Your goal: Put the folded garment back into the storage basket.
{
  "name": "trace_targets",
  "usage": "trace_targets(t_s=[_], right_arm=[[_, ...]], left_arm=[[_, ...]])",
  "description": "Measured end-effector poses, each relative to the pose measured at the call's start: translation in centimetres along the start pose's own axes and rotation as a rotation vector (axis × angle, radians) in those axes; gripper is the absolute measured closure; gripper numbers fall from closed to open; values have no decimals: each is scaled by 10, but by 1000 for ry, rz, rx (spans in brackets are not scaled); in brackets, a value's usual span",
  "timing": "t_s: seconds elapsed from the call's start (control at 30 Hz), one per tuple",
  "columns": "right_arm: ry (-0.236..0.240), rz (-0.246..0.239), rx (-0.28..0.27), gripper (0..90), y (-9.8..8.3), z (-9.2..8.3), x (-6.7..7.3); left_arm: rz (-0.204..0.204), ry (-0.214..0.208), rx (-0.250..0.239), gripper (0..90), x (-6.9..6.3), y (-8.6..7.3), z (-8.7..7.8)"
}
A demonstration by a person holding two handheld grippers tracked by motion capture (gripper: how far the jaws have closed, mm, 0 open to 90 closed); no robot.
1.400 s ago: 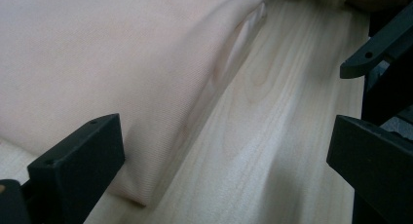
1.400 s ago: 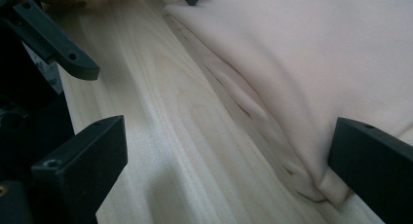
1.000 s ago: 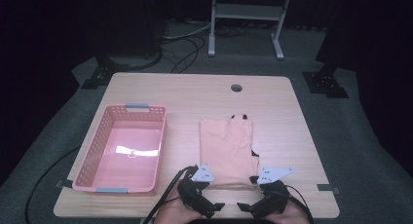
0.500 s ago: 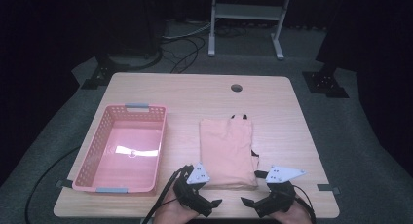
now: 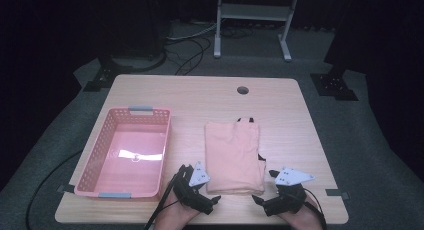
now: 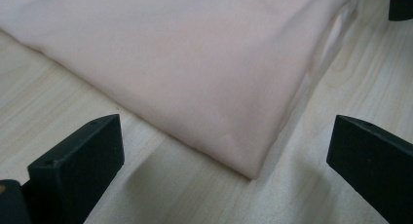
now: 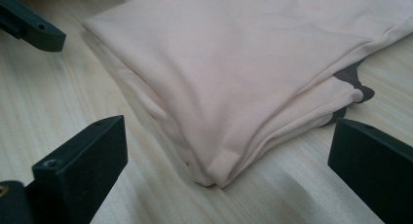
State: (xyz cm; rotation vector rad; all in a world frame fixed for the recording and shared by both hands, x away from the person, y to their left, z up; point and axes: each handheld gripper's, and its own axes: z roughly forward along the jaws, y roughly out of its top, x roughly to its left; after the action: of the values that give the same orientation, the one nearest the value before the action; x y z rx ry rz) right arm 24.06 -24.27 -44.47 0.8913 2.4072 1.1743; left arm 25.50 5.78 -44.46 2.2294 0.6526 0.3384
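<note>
Folded pink cloth [image 5: 233, 156] at table [image 5: 200, 97] centre (basket [image 5: 126, 151] at 9 o'clock); left gripper [image 5: 214, 200] and right gripper [image 5: 256, 200], jaws spread, flank its 6 o'clock edge.

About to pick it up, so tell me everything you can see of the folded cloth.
The folded cloth is pale peach, soft and matte like knit fabric, folded into a tall rectangle of several layers. It lies flat on the wooden table, right of the pink basket. Dark trim peeks from its far end and right edge. Its near corners face the open left tongs and right tongs, neither touching it.
</note>
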Motion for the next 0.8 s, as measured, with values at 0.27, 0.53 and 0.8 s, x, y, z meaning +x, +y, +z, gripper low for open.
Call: trace_targets(t_s=[0.27, 0.53, 0.8], right_arm=[[16, 1, 68, 10, 1, 6, -1], [31, -6, 114, 10, 1, 10, -1], [33, -8, 111, 22, 2, 11, -1]], left_arm=[[8, 5, 39, 0, 1, 1, 3], [-12, -14, 51, 0, 3, 0, 3], [-4, -21, 50, 0, 2, 1, 4]])
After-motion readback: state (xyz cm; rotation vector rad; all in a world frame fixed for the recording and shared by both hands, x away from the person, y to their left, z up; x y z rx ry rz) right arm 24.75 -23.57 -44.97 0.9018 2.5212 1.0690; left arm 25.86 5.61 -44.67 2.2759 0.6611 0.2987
